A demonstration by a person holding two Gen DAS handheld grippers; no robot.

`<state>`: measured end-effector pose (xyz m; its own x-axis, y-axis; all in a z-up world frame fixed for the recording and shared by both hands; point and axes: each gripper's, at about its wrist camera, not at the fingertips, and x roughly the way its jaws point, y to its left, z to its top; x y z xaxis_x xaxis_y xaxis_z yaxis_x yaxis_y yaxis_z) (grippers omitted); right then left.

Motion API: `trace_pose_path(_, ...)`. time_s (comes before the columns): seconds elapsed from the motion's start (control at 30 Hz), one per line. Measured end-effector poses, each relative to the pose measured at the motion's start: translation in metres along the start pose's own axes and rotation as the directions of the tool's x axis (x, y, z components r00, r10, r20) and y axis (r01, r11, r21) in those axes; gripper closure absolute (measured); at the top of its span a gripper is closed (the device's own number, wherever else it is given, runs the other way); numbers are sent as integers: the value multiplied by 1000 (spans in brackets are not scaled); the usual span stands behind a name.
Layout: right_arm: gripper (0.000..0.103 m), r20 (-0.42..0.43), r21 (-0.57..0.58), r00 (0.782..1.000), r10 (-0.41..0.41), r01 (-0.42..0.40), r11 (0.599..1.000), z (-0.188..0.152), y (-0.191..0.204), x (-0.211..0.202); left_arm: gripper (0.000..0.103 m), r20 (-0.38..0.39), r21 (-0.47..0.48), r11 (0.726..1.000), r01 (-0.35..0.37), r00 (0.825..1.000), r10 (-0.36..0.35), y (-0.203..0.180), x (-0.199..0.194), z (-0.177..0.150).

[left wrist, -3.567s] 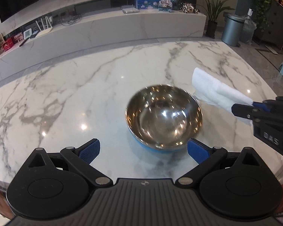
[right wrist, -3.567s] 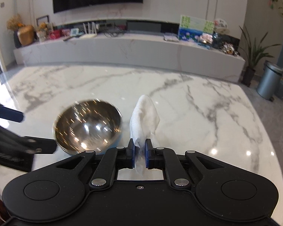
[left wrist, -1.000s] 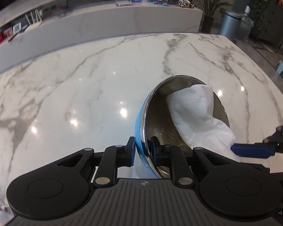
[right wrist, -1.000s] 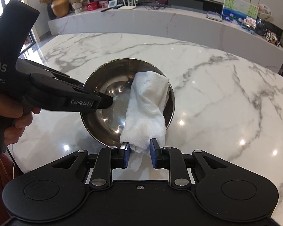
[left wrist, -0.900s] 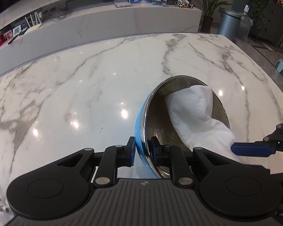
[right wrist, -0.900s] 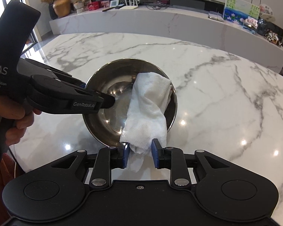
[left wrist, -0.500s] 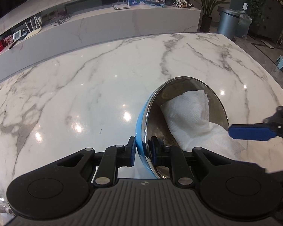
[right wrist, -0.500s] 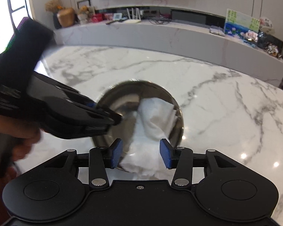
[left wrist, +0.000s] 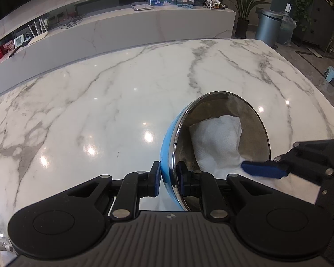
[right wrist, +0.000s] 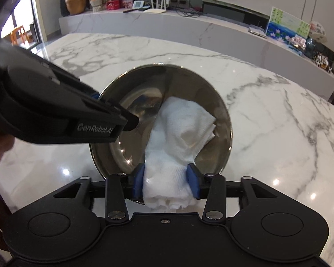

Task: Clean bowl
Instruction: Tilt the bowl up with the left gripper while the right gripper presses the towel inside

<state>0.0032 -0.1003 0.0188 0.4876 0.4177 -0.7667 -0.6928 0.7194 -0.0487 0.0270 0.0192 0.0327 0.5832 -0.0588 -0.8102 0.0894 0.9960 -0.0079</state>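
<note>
Fingers of the left gripper (left wrist: 168,181) nearly shut, clamped on the rim of the bowl (left wrist: 220,120), one pad on its blue outside, one on the steel inside. Bowl tipped on edge near the right edge of the tabletop (left wrist: 100,102). Right gripper (right wrist: 165,183) narrow, jaws just closing, pads pressed on both sides of the bunched white cloth (right wrist: 180,133). Cloth draped from those fingers down into the bowl, lying against its inner wall.
</note>
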Motion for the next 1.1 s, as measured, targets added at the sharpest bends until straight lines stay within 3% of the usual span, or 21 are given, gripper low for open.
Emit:
trace_pose_path(0.1,81,-3,4,1000,-6,6,1000,-1,0,2,89,1,2,1000,3,1000,-3,0,-1,0)
trace_pose_path(0.43,81,-29,25,1000,4,-3,1000,-1,-2,8,82,-40,-19,999,29,999,-30,-4,4,-6)
trace_pose_path(0.77,80,-35,55,999,13,-11,998,0,-4,5,86,-53,-37,997,67,996,-69,0,6,-5)
trace_pose_path(0.87,73,-9,17,1000,6,-6,1000,-2,-1,-4,86,-55,-33,997,69,996,-70,0,5,-6)
trace_pose_path(1.1,74,66,-74,997,36,-31,997,-4,10,-13,86,-60,-26,997,67,996,-69,0,5,-6)
